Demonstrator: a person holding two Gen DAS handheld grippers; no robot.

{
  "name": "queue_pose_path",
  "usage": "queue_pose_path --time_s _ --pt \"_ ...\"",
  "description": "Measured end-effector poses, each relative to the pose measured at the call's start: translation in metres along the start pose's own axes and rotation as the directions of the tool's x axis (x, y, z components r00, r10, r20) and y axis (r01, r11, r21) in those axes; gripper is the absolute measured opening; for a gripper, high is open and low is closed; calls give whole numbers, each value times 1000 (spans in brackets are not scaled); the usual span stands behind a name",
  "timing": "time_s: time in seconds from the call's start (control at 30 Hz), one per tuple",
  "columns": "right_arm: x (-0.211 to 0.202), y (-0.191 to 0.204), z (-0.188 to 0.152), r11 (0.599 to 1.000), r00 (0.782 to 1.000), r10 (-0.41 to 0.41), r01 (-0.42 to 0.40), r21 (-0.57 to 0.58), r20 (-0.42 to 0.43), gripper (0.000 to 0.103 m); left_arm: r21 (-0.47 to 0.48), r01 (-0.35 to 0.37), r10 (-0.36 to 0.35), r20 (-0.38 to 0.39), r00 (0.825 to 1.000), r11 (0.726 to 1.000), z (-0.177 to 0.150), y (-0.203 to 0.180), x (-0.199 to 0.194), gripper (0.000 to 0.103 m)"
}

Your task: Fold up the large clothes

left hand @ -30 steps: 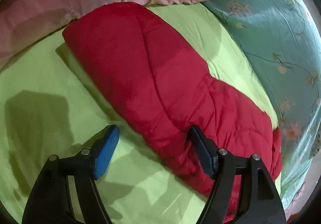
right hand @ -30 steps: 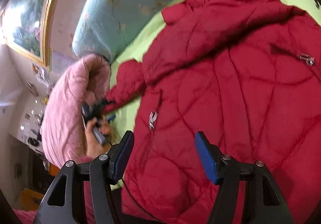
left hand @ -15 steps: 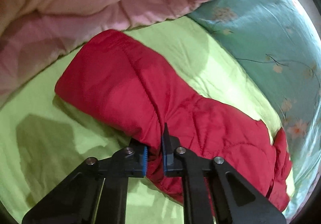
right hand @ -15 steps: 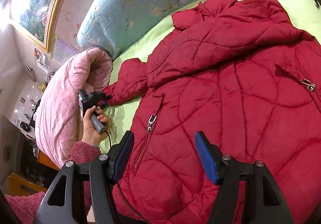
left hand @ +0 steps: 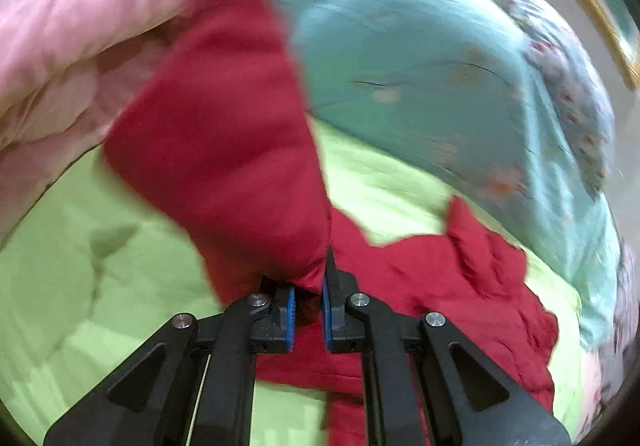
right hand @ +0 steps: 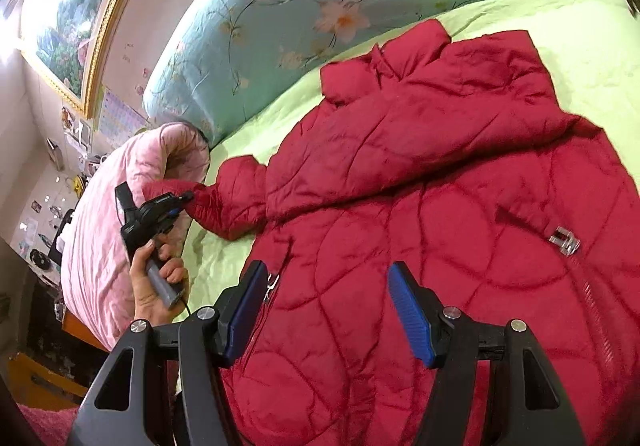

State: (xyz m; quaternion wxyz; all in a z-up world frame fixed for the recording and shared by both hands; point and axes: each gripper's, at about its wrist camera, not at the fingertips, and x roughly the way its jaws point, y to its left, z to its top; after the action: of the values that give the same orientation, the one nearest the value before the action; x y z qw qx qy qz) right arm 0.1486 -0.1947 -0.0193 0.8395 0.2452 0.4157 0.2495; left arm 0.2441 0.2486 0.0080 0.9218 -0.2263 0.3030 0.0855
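In the left wrist view, blurred, the left gripper (left hand: 308, 310) has its jaws pinched narrow on the sleeve (left hand: 224, 134) of the red quilted jacket (left hand: 452, 286), the sleeve rising toward the pink quilt (left hand: 68, 46) at far left over the green sheet (left hand: 80, 254). In the right wrist view the right gripper (right hand: 328, 310) hangs with jaws wide, holding nothing, above the jacket's near front; the jacket lies spread on the sheet, with the floral blue duvet (right hand: 320, 6) on its far side.
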Motion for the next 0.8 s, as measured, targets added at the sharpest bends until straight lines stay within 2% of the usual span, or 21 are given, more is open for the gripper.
queue_pose_path --time_s 0.17,0.43,0.67,0.8 --pt "-11 -17 23 1000 1000 -15 15 3 12 66 104 95 -96 2 995 990 -13 -57 -14 5" --pt "-24 -39 56 998 997 -64 64 -2 52 66 252 209 -205 -43 978 945 -40 -139 -19 5" --pt "-31 -60 74 998 995 -57 56 25 77 66 332 285 -264 -107 958 899 -73 -197 -3 5" --pt "-32 -76 88 997 993 -59 54 51 100 66 382 306 -263 -160 951 872 -98 -233 12 5"
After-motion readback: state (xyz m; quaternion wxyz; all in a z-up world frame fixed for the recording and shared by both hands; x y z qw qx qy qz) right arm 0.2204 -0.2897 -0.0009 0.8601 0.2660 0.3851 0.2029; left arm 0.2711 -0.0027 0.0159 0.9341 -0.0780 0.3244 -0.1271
